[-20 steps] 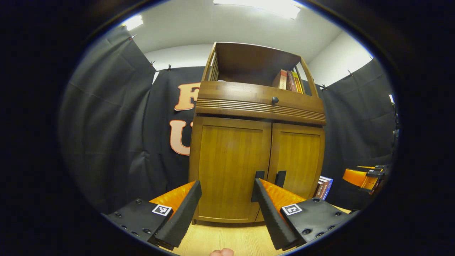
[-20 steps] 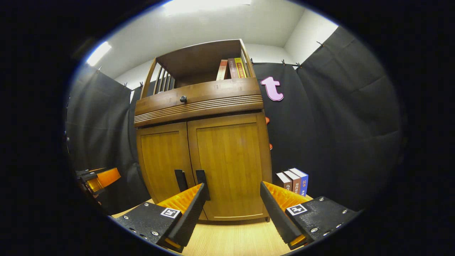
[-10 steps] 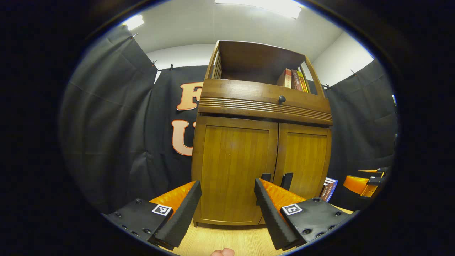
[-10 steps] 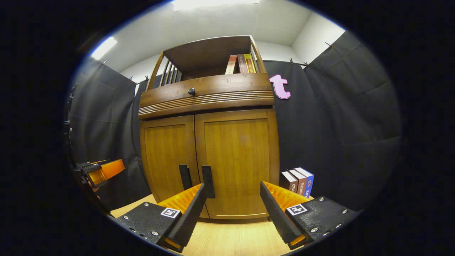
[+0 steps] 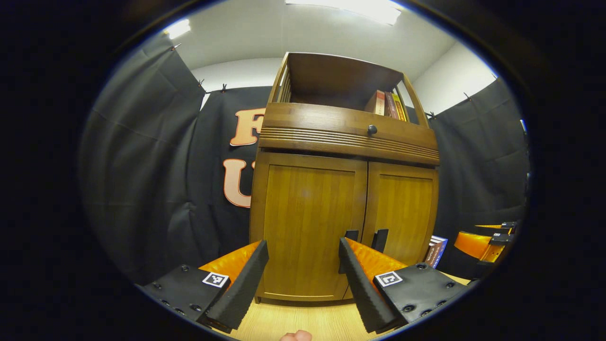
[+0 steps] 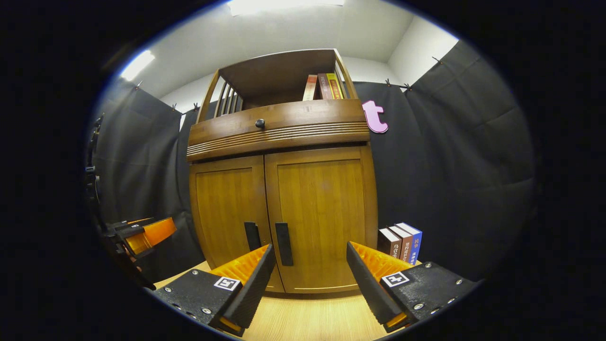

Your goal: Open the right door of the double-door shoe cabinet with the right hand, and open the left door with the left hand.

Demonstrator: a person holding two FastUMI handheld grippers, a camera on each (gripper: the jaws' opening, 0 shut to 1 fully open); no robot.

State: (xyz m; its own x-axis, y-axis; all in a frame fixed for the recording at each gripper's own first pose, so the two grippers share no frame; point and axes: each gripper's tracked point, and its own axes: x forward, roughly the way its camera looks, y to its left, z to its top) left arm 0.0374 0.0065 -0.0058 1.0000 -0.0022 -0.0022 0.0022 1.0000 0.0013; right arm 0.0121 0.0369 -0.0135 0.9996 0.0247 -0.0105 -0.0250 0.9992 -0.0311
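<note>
Both doors of the shoe cabinet (image 6: 279, 189) stood closed ahead of the left tongs (image 5: 303, 277) and right tongs (image 6: 310, 279), each gaping wide, holding nothing, short of the door handles (image 6: 283, 244).

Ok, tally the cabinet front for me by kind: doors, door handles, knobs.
Doors: 2, the left door and the right door
Door handles: 2, the left handle and the right handle
Knobs: 1, the drawer knob
Total: 5
</note>
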